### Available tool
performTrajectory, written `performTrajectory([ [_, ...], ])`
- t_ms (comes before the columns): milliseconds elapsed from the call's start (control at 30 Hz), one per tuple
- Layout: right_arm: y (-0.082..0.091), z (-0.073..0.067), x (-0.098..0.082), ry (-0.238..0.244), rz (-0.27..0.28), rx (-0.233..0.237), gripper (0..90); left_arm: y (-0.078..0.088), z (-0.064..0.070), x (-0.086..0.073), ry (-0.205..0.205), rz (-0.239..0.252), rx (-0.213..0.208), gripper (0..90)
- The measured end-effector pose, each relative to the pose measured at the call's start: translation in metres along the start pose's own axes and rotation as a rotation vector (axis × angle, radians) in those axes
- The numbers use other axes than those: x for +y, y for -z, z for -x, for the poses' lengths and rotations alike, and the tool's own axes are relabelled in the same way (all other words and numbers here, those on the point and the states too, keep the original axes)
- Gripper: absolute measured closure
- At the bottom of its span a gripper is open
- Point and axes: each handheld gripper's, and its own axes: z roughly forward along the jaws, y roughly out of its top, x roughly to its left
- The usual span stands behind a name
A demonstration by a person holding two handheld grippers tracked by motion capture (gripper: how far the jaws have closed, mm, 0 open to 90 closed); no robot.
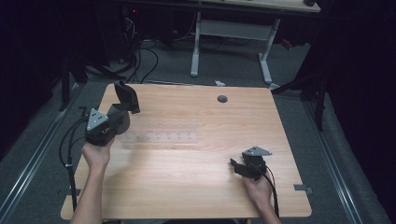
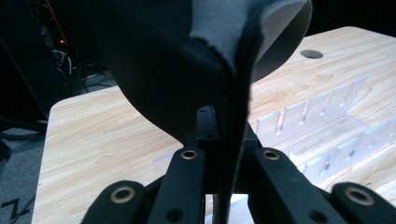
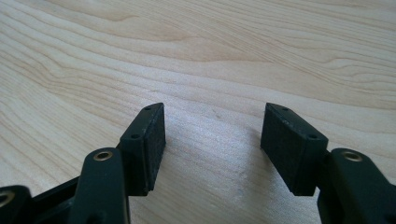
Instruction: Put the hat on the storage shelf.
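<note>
The left gripper (image 1: 125,106) is clamping the dark sleeve (image 1: 124,95) above the clear rack (image 1: 161,136), insertion pending; the right gripper (image 3: 212,140) is resting apart on the worktop (image 1: 196,186).

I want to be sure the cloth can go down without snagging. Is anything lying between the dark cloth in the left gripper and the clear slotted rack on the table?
Nothing visible does. The left gripper is shut on the dark cloth, which hangs just above the near end of the clear slotted rack; bare wooden table lies around it.
</note>
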Motion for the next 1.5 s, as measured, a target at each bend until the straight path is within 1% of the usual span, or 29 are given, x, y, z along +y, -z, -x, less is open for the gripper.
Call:
performTrajectory([
  [200, 0.000, 0.000, 0.000, 0.000, 0.000, 0.000, 40.4, -0.001, -0.002, -0.004, 0.003, -0.006, 0.009, 86.4],
  [367, 0.000, 0.000, 0.000, -0.001, -0.001, 0.000, 40.4, -0.002, -0.002, -0.008, 0.015, 0.000, 0.024, 86.4],
  [567, 0.000, 0.000, 0.000, 0.000, -0.001, -0.001, 40.4, -0.005, 0.000, -0.012, 0.005, -0.009, 0.028, 86.4],
  [733, 0.000, 0.000, 0.000, -0.001, -0.001, -0.001, 40.4, -0.005, 0.000, -0.014, 0.005, -0.008, 0.029, 86.3],
  [767, 0.000, 0.000, 0.000, -0.001, -0.001, -0.001, 40.4, -0.004, -0.002, -0.016, 0.019, -0.007, 0.031, 86.3],
  [867, 0.000, 0.000, 0.000, -0.001, -0.001, 0.000, 40.4, -0.002, -0.004, -0.020, 0.031, -0.005, 0.037, 86.2],
  [967, 0.000, 0.000, 0.000, -0.001, -0.001, 0.000, 40.4, -0.001, -0.006, -0.023, 0.030, -0.014, 0.039, 86.1],
  [1000, 0.000, 0.000, 0.000, -0.001, -0.001, 0.000, 40.4, -0.001, -0.006, -0.024, 0.035, -0.009, 0.039, 86.1],
  [1100, 0.000, 0.000, 0.000, 0.000, 0.000, -0.002, 40.4, -0.001, -0.007, -0.027, 0.041, -0.020, 0.044, 85.7],
  [1133, 0.000, 0.000, 0.000, 0.000, 0.000, -0.002, 40.4, -0.001, -0.007, -0.027, 0.041, -0.020, 0.044, 85.5],
  [1200, 0.000, 0.000, 0.000, -0.001, 0.000, -0.002, 40.4, 0.000, -0.009, -0.027, 0.061, -0.016, 0.046, 85.5],
  [1333, 0.000, 0.000, 0.000, -0.002, 0.000, -0.001, 40.4, 0.000, -0.008, -0.027, 0.067, -0.021, 0.049, 85.0],
  [1367, 0.000, 0.000, 0.000, -0.001, 0.000, -0.002, 40.4, 0.001, -0.008, -0.026, 0.080, -0.021, 0.048, 84.1],
  [1400, 0.000, 0.000, 0.000, -0.001, 0.000, -0.002, 40.4, 0.001, -0.008, -0.026, 0.080, -0.021, 0.048, 83.1],
  [1433, 0.000, 0.000, 0.000, -0.002, 0.000, -0.001, 40.4, 0.002, -0.009, -0.025, 0.100, -0.021, 0.054, 81.4],
  [1500, 0.000, 0.000, 0.000, -0.002, 0.000, -0.002, 40.4, 0.004, -0.010, -0.025, 0.105, -0.028, 0.057, 79.6],
])
